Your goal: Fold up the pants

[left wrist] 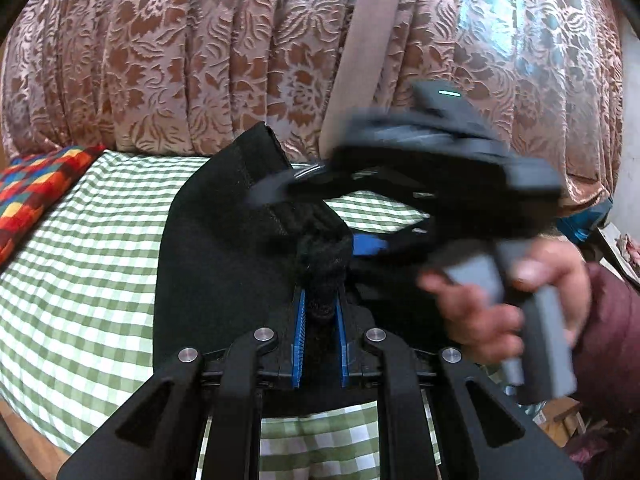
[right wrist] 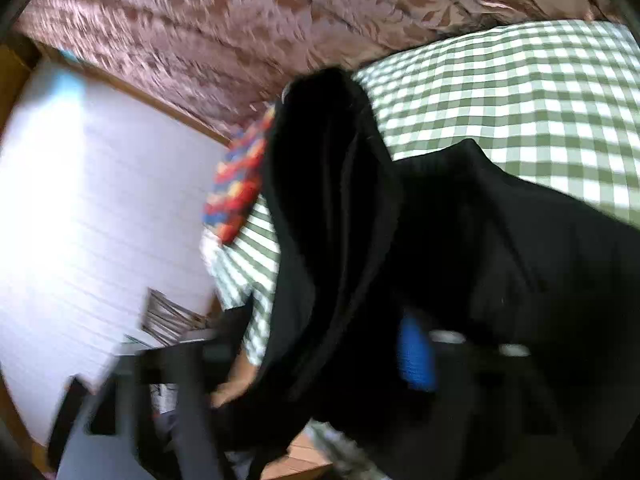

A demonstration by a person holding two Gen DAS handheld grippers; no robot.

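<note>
Pinching a bunched fold of the black pants (left wrist: 224,240), the left gripper (left wrist: 320,312) has its 2 blue pads (left wrist: 300,332) pressed close together on the cloth, which rises in a thick wad between them. The right gripper (left wrist: 364,246) crosses the left wrist view just beyond, blurred, with 1 blue pad showing against the same black cloth; whether its pads press on the pants cannot be told from that view. A hand (left wrist: 500,300) grips its grey handle, and a dark red sleeve (left wrist: 612,320) follows behind. In the right wrist view the pants (right wrist: 500,260) fill the lower middle and drape over the right gripper (right wrist: 416,356), hiding all but 1 blue pad (right wrist: 414,354), so its state cannot be read there either. From the 2 grippers the pants hang lifted and run down onto the green checked sheet (left wrist: 80,260), a hemmed edge standing up near the far side. A multicoloured cushion (left wrist: 36,192) lies at the sheet's far left corner. A brown floral curtain (left wrist: 180,60) hangs behind the bed. A white panelled wall (right wrist: 80,220) shows at left in the right wrist view.
</note>
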